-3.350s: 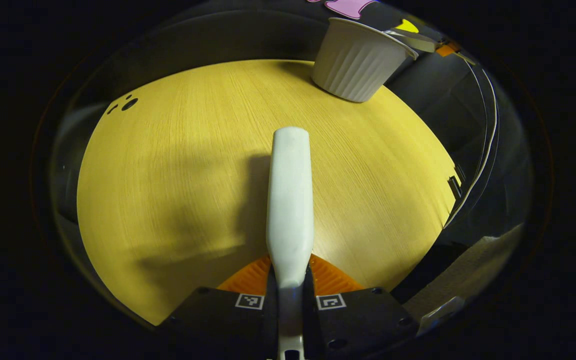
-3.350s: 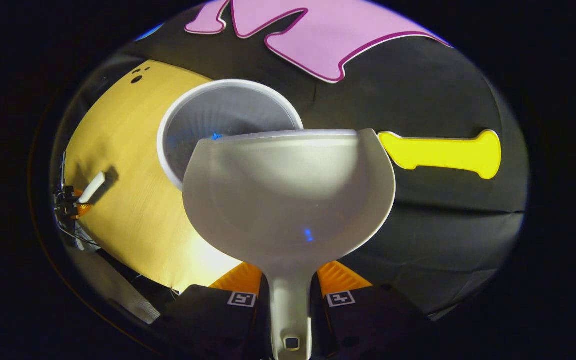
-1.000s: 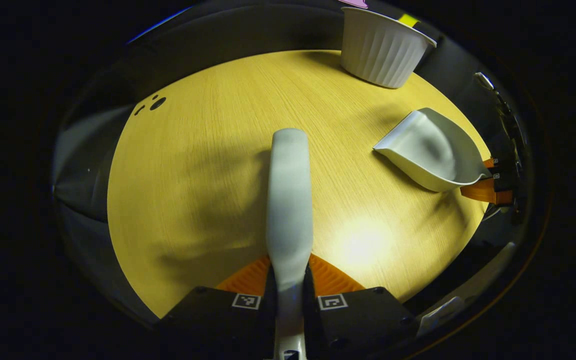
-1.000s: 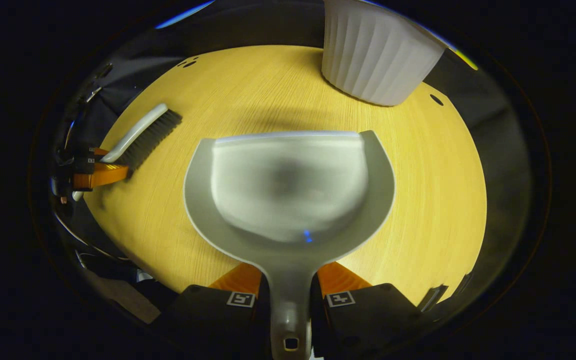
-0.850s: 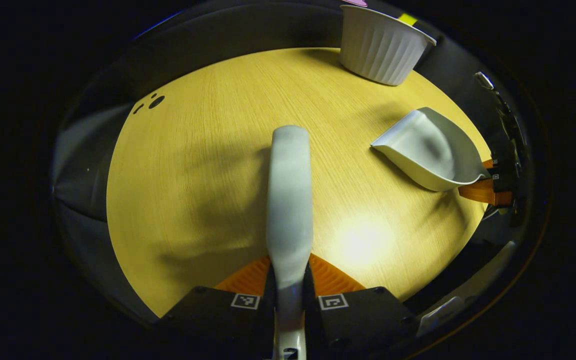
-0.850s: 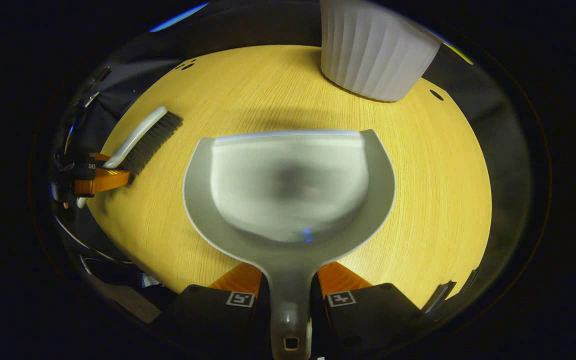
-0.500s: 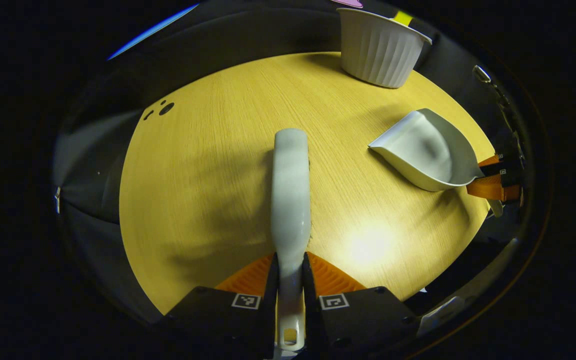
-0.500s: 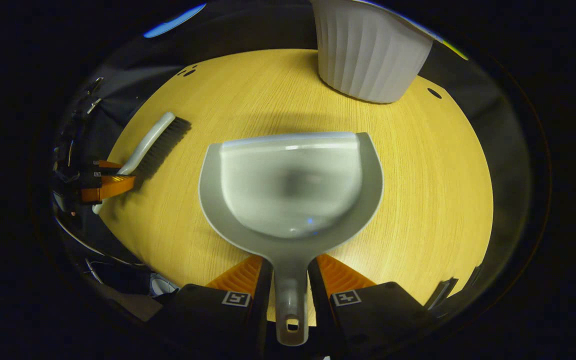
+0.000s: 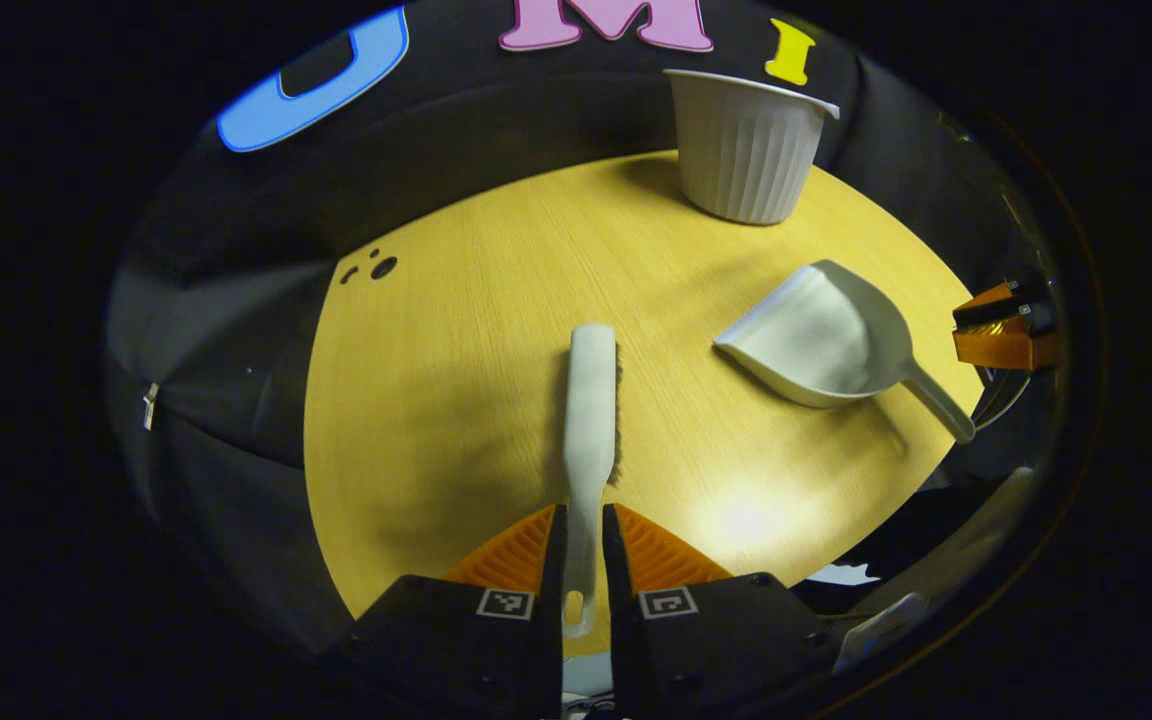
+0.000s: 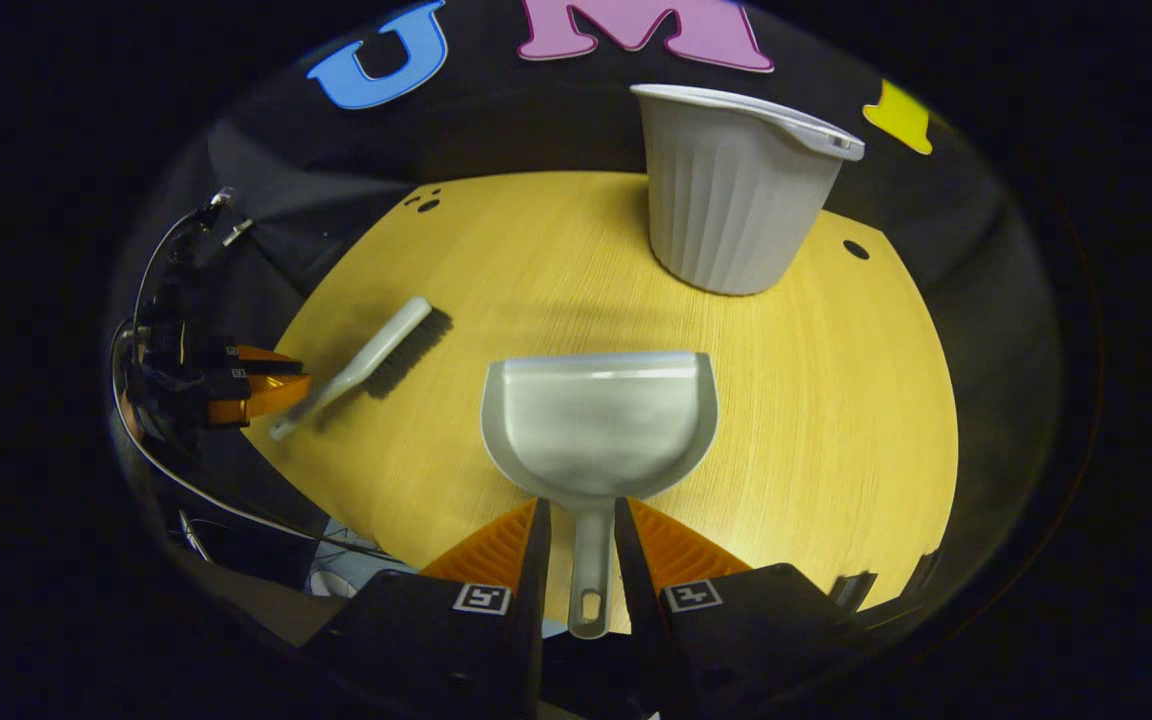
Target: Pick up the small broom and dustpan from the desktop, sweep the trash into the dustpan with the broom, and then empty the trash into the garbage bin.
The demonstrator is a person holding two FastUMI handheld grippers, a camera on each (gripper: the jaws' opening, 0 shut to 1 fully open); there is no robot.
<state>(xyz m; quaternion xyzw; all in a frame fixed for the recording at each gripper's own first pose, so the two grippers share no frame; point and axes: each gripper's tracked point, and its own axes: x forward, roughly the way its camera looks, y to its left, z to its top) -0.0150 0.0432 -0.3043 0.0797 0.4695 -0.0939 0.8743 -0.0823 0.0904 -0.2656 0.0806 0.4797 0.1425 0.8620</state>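
The small white broom [image 9: 591, 400] lies on the yellow table [image 9: 436, 330], bristles down. My left gripper [image 9: 583, 515] is open, its fingers standing on either side of the handle's end without pressing it. The grey dustpan [image 10: 598, 420] rests flat on the table with its mouth toward the bin. My right gripper [image 10: 581, 505] is open, a small gap showing on each side of the dustpan's handle. In the left gripper view the dustpan [image 9: 816, 340] lies at the right, apart from the right gripper [image 9: 1001, 335]. The broom [image 10: 376, 360] and left gripper [image 10: 246, 395] appear at the left of the right gripper view.
A white ribbed garbage bin [image 9: 748, 150] stands upright at the table's far edge, also seen as the bin [image 10: 731, 190] straight beyond the dustpan. Small dark holes [image 9: 383, 267] mark the tabletop's far left. Cables [image 10: 166, 300] hang off the left gripper. The booth's black cloth wall rises behind.
Both grippers opened and drew back toward the near table edge. The broom and dustpan, held a second ago, now lie released on the table.
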